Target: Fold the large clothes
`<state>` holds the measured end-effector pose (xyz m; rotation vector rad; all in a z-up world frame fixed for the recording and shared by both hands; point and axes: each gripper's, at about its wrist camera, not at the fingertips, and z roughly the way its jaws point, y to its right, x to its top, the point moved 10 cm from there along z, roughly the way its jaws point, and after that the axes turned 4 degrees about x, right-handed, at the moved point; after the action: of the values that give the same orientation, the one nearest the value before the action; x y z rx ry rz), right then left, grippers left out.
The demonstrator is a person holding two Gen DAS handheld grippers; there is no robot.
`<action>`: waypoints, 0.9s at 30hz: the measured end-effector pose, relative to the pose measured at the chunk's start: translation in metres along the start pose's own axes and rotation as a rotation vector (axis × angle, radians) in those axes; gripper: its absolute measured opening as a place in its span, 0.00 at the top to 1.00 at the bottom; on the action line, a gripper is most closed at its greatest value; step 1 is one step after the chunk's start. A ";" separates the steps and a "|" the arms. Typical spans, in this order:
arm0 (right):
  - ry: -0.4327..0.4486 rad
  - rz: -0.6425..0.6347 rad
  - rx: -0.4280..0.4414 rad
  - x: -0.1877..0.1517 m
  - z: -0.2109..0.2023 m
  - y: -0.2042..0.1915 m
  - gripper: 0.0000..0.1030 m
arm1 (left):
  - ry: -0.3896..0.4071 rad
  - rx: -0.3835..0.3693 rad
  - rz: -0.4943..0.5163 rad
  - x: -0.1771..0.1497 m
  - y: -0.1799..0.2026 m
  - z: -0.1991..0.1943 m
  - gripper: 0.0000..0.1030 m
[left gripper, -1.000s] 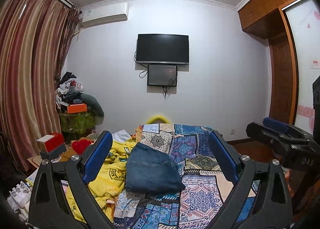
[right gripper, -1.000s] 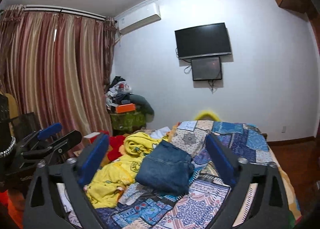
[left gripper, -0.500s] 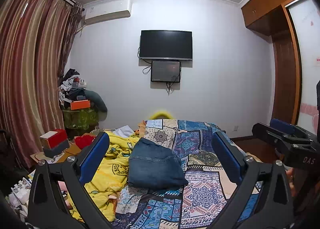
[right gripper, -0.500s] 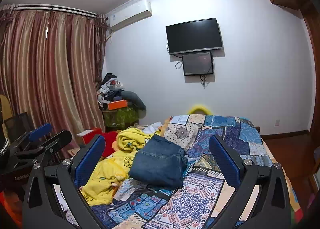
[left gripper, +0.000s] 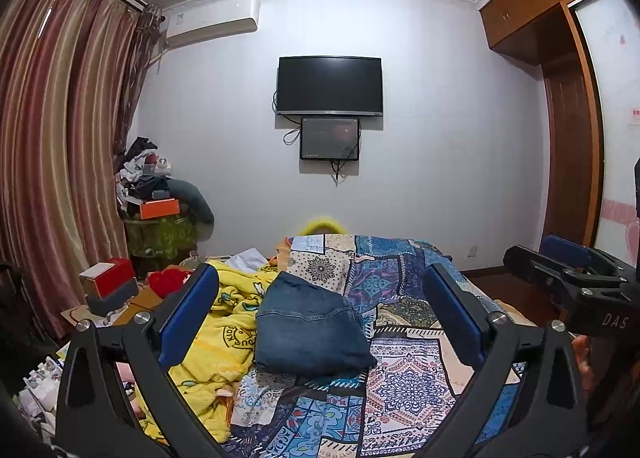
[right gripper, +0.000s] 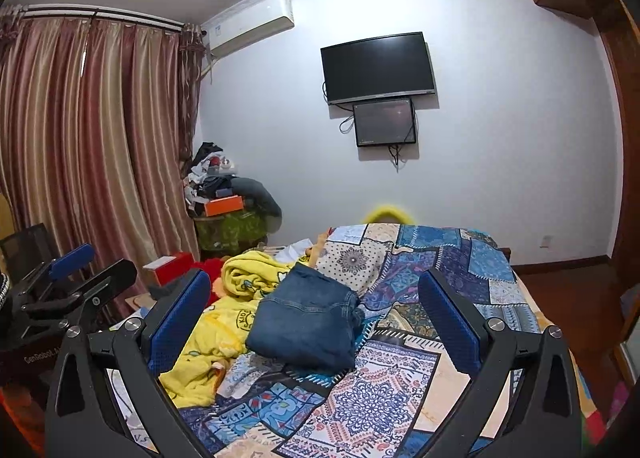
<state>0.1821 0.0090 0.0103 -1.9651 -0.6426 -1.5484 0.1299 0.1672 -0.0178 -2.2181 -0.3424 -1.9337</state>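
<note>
Both grippers [left gripper: 320, 322] [right gripper: 314, 318] wide; folded jeans [left gripper: 310, 328] apart

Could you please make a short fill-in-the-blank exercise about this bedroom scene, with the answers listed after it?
1. The folded jeans lie on the patchwork ____.
2. Both the left gripper and the right gripper are ____, holding nothing.
3. The blanket crumpled beside the jeans is ____ in colour.
4. The television hangs on the ____.

Answers: bedspread; open; yellow; wall
</note>
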 end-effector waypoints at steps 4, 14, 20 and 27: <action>0.007 -0.006 -0.004 0.003 -0.003 0.000 0.00 | -0.001 -0.001 0.000 0.000 -0.001 0.000 0.01; 0.014 -0.005 -0.006 0.007 -0.006 0.000 0.00 | -0.001 0.004 -0.017 0.000 -0.005 0.001 0.00; 0.018 -0.001 -0.001 0.007 -0.007 -0.001 0.00 | 0.000 0.000 -0.018 0.001 -0.006 0.000 0.00; 0.028 -0.006 -0.007 0.007 -0.006 -0.003 0.00 | -0.003 -0.024 -0.019 0.001 -0.003 0.000 0.00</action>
<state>0.1773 0.0072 0.0190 -1.9446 -0.6327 -1.5807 0.1293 0.1702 -0.0167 -2.2410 -0.3436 -1.9547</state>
